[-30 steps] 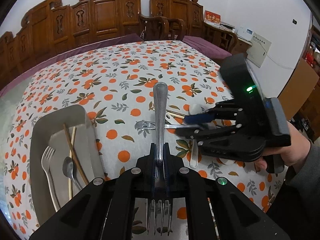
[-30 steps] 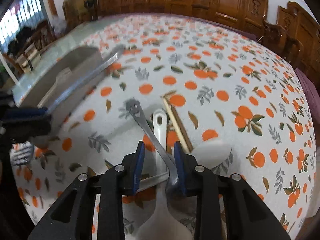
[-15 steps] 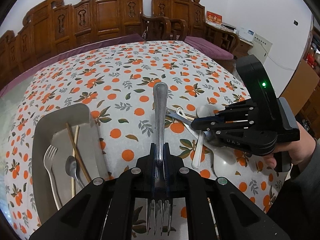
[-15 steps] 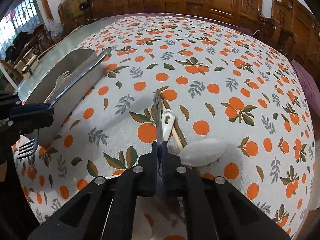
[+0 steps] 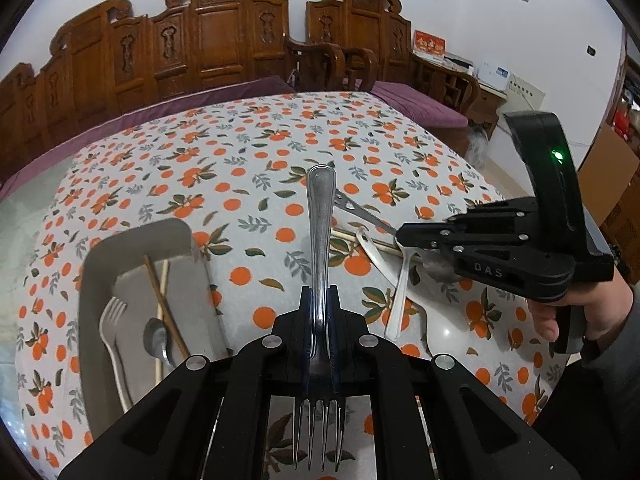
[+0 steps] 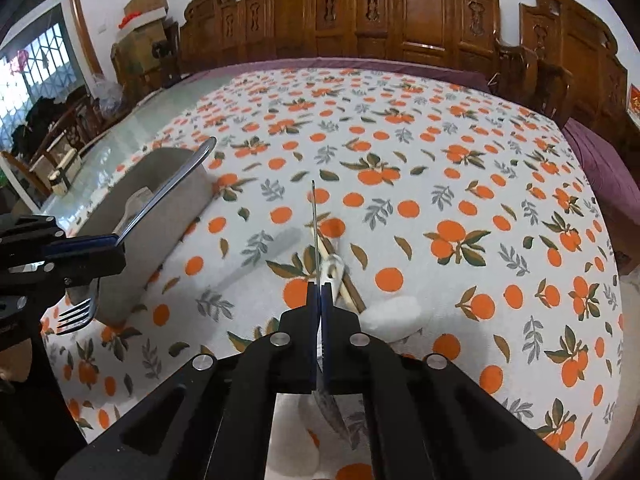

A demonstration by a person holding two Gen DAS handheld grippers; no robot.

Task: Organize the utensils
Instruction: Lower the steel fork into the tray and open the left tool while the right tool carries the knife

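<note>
My left gripper [image 5: 319, 300] is shut on a steel fork [image 5: 320, 224], handle pointing forward, tines toward the camera, held above the table beside the grey tray [image 5: 96, 264]. The fork [image 6: 160, 196] and the tray [image 6: 188, 196] also show in the right wrist view. My right gripper [image 6: 320, 288] is shut on a flat metal spoon [image 6: 315, 224], seen edge-on and lifted off the cloth; it also shows in the left wrist view [image 5: 360, 210]. A white spoon [image 5: 400, 300] and chopsticks [image 5: 360, 238] lie on the cloth below it.
The tray holds a fork [image 5: 112, 332], a small spoon [image 5: 156, 340] and two chopsticks [image 5: 160, 300]. A white ceramic spoon [image 6: 394, 314] lies on the orange-print tablecloth [image 6: 440, 184]. Wooden chairs [image 5: 224, 40] ring the table's far side.
My right gripper closed on the flat metal spoon and lifted it off the cloth, turning it edge-on. My left gripper kept hold of the fork and barely moved.
</note>
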